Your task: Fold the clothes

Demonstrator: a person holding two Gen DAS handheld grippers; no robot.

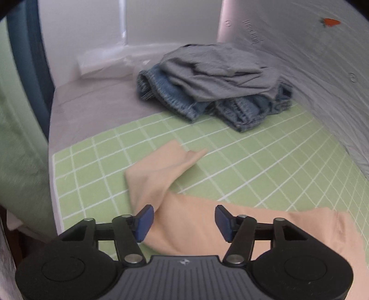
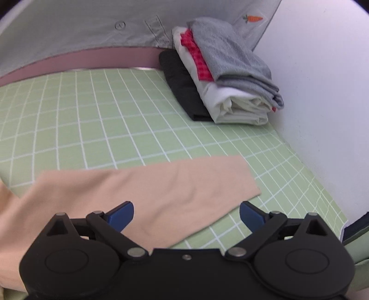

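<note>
A: Left gripper [image 1: 184, 221] – what are the fingers doing?
B: Fingers are sitting spread wide, blue pads [image 1: 144, 222] apart, nothing between them. It's hovering over the peach garment [image 1: 161, 182].

A: Where's that garment lying?
B: On the green grid-pattern sheet [image 1: 253, 147] covering the bed. In the left wrist view a sleeve-like part is lying crumpled and folded over, pointing away from the gripper; the rest is running off to the right edge.

A: Right gripper [image 2: 186, 215]?
B: Also spread wide, gripping nothing. It's hanging above a flat stretch of the peach garment [image 2: 147, 187], whose straight-edged end is lying smooth on the sheet [image 2: 92, 110].

A: Other clothes?
B: Left view: an unfolded heap, grey garment [image 1: 214, 76] lying on top of blue jeans [image 1: 242, 110], sitting well apart from the peach one, near the far edge of the sheet. Right view: a folded stack [image 2: 226, 76] in the far corner beside the white wall [image 2: 322, 92] – grey on top, red checked and white under it, a dark folded piece [image 2: 182, 87] touching its left side.

A: Background?
B: Grey fabric panel with a carrot print [image 2: 252, 18] standing behind the stack.
</note>
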